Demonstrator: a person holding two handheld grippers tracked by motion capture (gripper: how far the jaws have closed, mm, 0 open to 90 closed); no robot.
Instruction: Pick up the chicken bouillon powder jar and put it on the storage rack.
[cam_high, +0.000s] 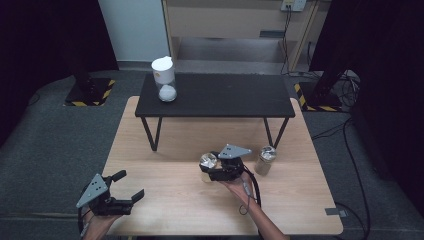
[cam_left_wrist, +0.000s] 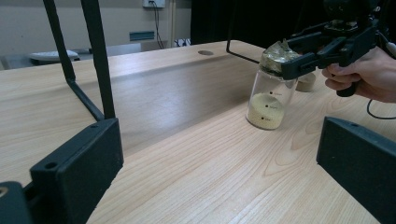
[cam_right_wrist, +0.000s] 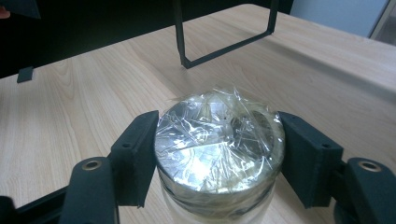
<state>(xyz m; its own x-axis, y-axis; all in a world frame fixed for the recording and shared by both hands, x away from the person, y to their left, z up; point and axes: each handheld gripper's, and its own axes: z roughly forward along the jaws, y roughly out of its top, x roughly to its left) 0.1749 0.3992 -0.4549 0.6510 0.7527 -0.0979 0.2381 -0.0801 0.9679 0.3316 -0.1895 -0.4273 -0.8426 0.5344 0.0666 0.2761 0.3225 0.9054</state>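
A light wooden tabletop (cam_high: 165, 175) seen from above carries a low black stand (cam_high: 215, 95) on thin metal legs at its far side. On the stand's left end sits a clear container with a white top (cam_high: 164, 79) and white contents at its base. The person's right hand (cam_high: 239, 184) reaches in from the bottom edge, forearm angled up toward the middle of the tabletop, holding the right gripper (cam_high: 216, 167) level and pointed to the left. Its jaws sit on either side of the neck of a clear glass jar (cam_high: 208, 165) covered with crinkled plastic film; in the right gripper view the 2 black pads flank the film-wrapped rim of this jar (cam_right_wrist: 219, 144), the left pad touching it and the right pad touching or just beside it. In the left gripper view the jar (cam_left_wrist: 271, 88) stands upright on the wood with pale yellow powder in its bottom, and the right gripper (cam_left_wrist: 299, 58) grips it near the top. A 2nd film-topped jar (cam_high: 265, 159) stands just to the right of that hand. The left hand (cam_high: 100, 220) is low at the tabletop's near left corner, holding the left gripper (cam_high: 131, 186) pointed toward the right with its jaws spread wide and nothing between them, well apart from both jars.
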